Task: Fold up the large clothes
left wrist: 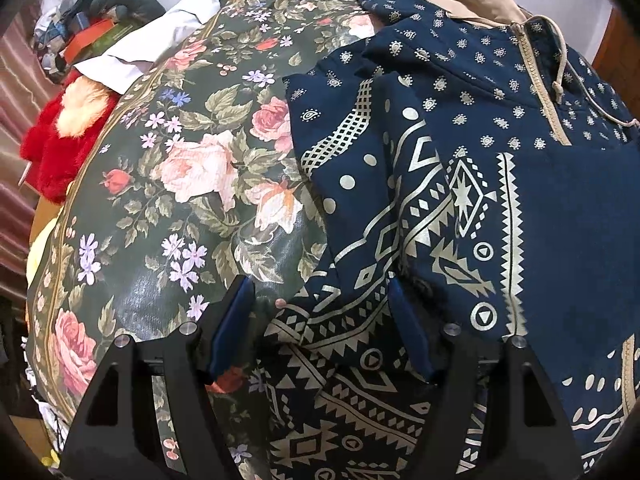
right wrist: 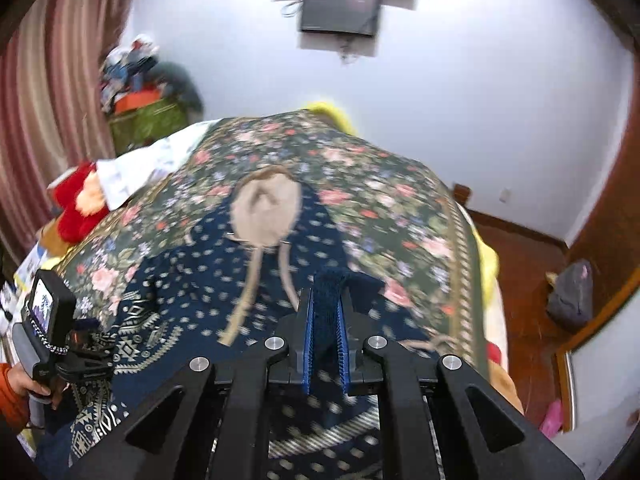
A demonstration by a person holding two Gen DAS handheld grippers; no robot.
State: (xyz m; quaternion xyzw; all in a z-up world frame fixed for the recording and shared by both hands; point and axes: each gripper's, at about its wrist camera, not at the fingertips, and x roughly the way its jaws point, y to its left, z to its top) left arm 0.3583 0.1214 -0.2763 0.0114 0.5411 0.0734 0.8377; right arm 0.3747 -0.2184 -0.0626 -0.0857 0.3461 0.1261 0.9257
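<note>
Navy hoodie with cream bandana print (left wrist: 460, 184) lay on the dark floral bedspread (left wrist: 192, 168). Left gripper (left wrist: 320, 304) hung with jaws apart over its patterned edge, gripping nothing. Right gripper (right wrist: 326, 312) had clamped a navy fold of it.

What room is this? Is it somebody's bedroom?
Probably a bedroom. The hoodie lies on a floral bed cover, a striped curtain hangs at the side, and a red plush toy sits by the bed.
</note>
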